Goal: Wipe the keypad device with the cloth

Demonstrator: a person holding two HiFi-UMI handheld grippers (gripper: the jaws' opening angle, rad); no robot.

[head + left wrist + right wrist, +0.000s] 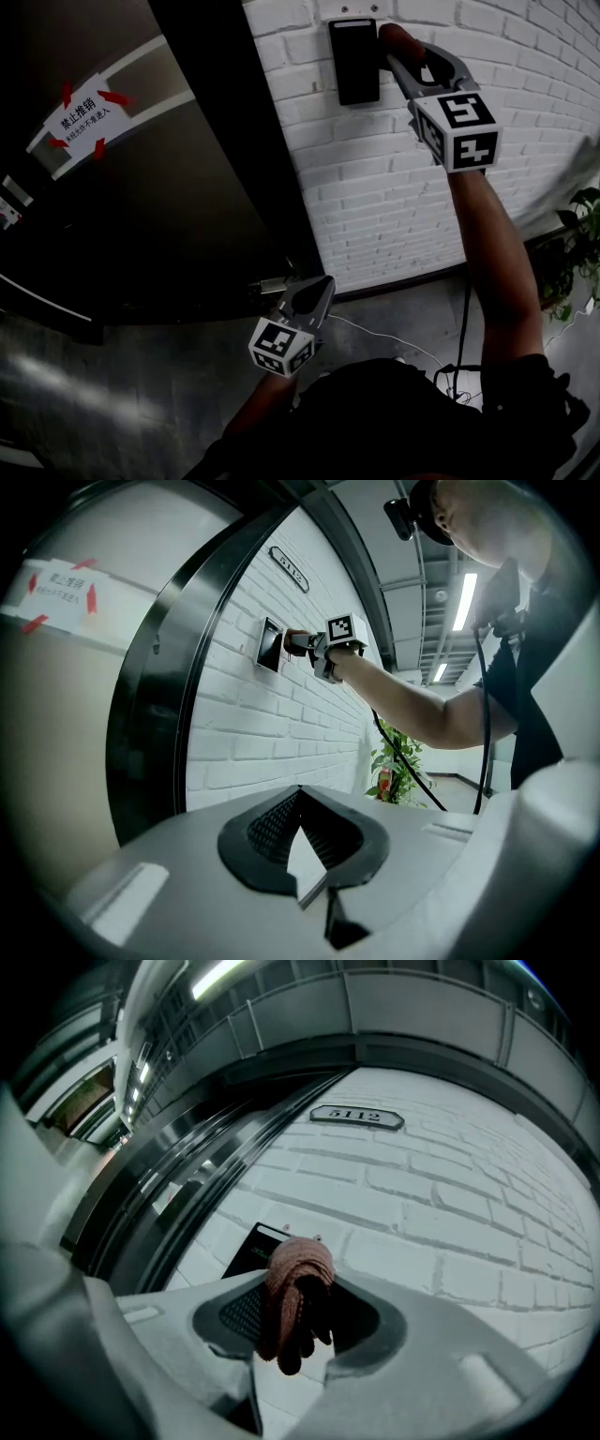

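Note:
The black keypad device (354,60) hangs on the white brick wall beside a dark door. My right gripper (398,47) is raised to it and shut on a reddish-brown cloth (392,36), whose bunched end sits at the keypad's upper right edge. From the right gripper view the cloth (292,1297) hangs between the jaws just in front of the keypad (251,1252). My left gripper (317,292) hangs low by the door's bottom corner, shut with nothing in it. The left gripper view shows the keypad (269,645) and the right gripper (302,643) far off on the wall.
A dark door (141,169) with a white sticker (82,114) fills the left. A room-number plate (357,1117) sits above the keypad. A potted plant (574,248) stands at the right by the wall. Cables (398,342) lie on the floor near the person's body.

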